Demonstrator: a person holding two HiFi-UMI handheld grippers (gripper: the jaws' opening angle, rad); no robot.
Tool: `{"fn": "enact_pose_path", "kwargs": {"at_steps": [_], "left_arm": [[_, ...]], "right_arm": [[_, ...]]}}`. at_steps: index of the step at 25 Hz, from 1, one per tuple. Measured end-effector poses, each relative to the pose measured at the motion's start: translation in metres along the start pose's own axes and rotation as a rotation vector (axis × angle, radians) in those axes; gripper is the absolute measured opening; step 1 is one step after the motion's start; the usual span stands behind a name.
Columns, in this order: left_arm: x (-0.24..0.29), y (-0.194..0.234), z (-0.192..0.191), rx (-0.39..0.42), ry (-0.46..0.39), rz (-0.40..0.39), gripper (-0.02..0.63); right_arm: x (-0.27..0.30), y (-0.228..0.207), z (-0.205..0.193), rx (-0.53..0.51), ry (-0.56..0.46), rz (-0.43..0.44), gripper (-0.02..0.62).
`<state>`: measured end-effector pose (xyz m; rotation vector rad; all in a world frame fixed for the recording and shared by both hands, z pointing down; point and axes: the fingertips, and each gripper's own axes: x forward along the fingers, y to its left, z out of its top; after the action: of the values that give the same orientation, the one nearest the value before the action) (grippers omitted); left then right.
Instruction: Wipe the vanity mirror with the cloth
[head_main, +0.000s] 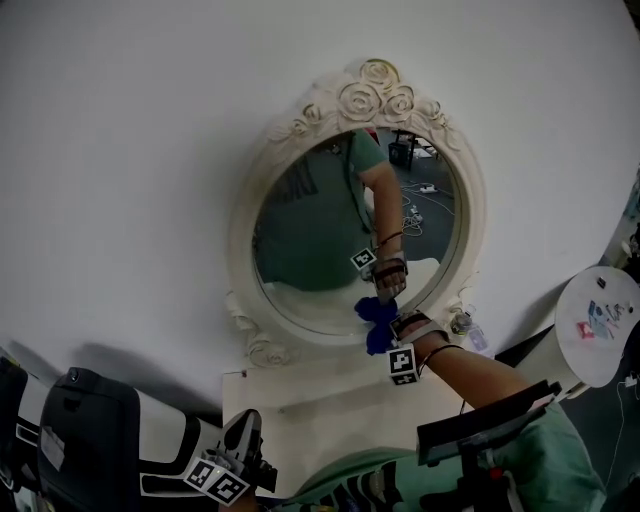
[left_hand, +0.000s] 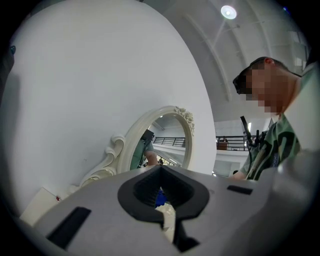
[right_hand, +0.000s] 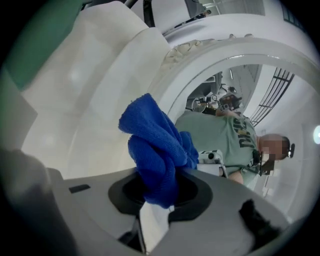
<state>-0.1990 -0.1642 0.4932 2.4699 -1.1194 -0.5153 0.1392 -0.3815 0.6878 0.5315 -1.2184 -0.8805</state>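
The right gripper (head_main: 388, 335) is pressing its clamped blue cloth (head_main: 374, 318) against the cream-framed vanity mirror (head_main: 310, 230) on the white wall (head_main: 130, 150); the left gripper (head_main: 240, 450) is hanging low, jaws together

Right gripper (head_main: 388, 335) raised, clamped on cloth (right_hand: 157, 150) — left gripper (head_main: 243, 432) low, closed.

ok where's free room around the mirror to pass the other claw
Free: upper and left glass of the oval cream-framed mirror, and the cream ledge below it. Crowded: lower right, where the right claw holds the blue cloth.
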Motion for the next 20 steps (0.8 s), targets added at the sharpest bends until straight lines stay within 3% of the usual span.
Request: {"fn": "enact_pose_path", "kwargs": {"at_steps": [4, 9, 12, 15, 20], "left_arm": [[-0.019, 0.017, 0.009, -0.017, -0.004, -0.005, 0.006], [-0.034, 0.04, 0.014, -0.003, 0.055, -0.03, 0.006], [-0.028, 0.043, 0.018, 0.01, 0.082, -0.048, 0.006], [-0.013, 0.019, 0.021, 0.06, 0.089, -0.063, 0.006], [0.023, -0.056, -0.005, 0.128, 0.072, -0.041, 0.006]], "right_arm": [[-0.03, 0.007, -0.008, 0.196, -0.003, 0.042, 0.091], [-0.09, 0.042, -0.005, 0.635, -0.114, 0.175, 0.091], [-0.126, 0.053, -0.013, 0.913, -0.195, 0.208, 0.091], [-0.16, 0.056, -0.035, 1.107, -0.299, 0.192, 0.092], [-0.207, 0.048, -0.105, 1.347, -0.517, 0.091, 0.091]]}}
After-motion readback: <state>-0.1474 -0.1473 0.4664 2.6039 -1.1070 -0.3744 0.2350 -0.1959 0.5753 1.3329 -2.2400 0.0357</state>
